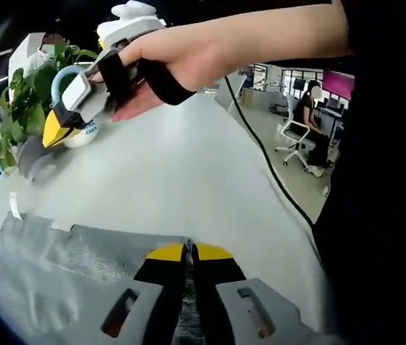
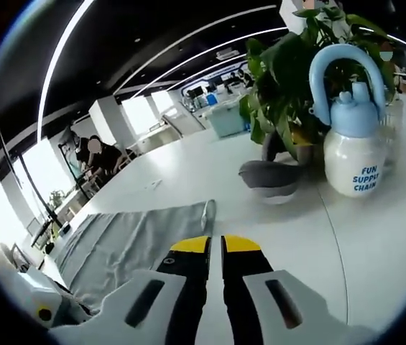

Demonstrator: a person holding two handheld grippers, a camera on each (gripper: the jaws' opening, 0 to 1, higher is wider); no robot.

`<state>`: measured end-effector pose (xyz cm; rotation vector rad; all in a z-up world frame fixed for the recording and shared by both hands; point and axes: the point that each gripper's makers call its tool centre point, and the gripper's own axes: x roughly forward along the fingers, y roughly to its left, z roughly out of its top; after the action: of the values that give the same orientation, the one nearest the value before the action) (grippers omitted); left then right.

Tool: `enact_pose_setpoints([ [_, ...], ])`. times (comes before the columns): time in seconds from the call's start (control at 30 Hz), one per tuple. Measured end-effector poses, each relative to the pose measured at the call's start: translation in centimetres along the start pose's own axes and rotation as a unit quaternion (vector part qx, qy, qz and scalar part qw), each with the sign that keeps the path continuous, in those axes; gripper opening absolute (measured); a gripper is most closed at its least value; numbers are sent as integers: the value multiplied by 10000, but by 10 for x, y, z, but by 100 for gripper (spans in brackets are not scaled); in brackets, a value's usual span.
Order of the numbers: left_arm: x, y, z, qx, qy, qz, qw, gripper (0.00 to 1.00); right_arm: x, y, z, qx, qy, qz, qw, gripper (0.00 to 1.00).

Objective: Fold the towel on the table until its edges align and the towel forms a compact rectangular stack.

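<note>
Both claws clenched: left claw (image 1: 190, 253) pinching towel (image 1: 59, 273), right claw (image 2: 215, 244) empty; jug (image 2: 356, 144), plant (image 2: 289, 65) beyond.

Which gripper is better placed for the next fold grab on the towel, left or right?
Left, probably. The left gripper sits low right over the grey towel, jaws together, apparently pinching the fabric. The right gripper is raised above the table near the plant, jaws together, clear of the towel.

Open white bench (image 2: 375, 244) lies ahead beside the grey towel (image 2: 127, 241). At its far edge stand a white bottle (image 2: 357, 154), grey bowl (image 2: 274, 180), and leafy plant (image 2: 289, 68), blocking passage.
</note>
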<state>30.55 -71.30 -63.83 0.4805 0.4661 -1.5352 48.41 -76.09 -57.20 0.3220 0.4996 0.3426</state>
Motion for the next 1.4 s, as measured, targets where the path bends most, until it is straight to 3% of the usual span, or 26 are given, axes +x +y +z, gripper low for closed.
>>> enact_pose_setpoints([
  [0.2,-17,1,21,94,-211,50,9997,4,8,2,-3,17,55,68,10000,4],
  [0.47,-40,12,39,-690,-698,236,9949,4,31,12,-2,2,164,302,9994,5],
  [0.57,-51,16,46,-707,-849,302,9934,4,43,19,3,480,92,509,9975,8],
  [0.67,-59,21,50,-759,-965,403,9916,4,53,25,7,602,71,661,9960,7],
  [0.9,-70,28,52,-1048,-1098,531,9870,4,88,19,13,560,151,451,9973,3],
  [1.07,-76,29,53,-1073,-1143,611,9857,4,111,-13,5,409,459,-202,9979,1],
  [1.23,-79,32,55,-1187,-1219,631,9834,4,123,-11,16,342,471,-152,9982,3],
  [1.4,-82,35,56,-1243,-1282,643,9818,4,132,-10,13,202,589,-114,9980,4],
])
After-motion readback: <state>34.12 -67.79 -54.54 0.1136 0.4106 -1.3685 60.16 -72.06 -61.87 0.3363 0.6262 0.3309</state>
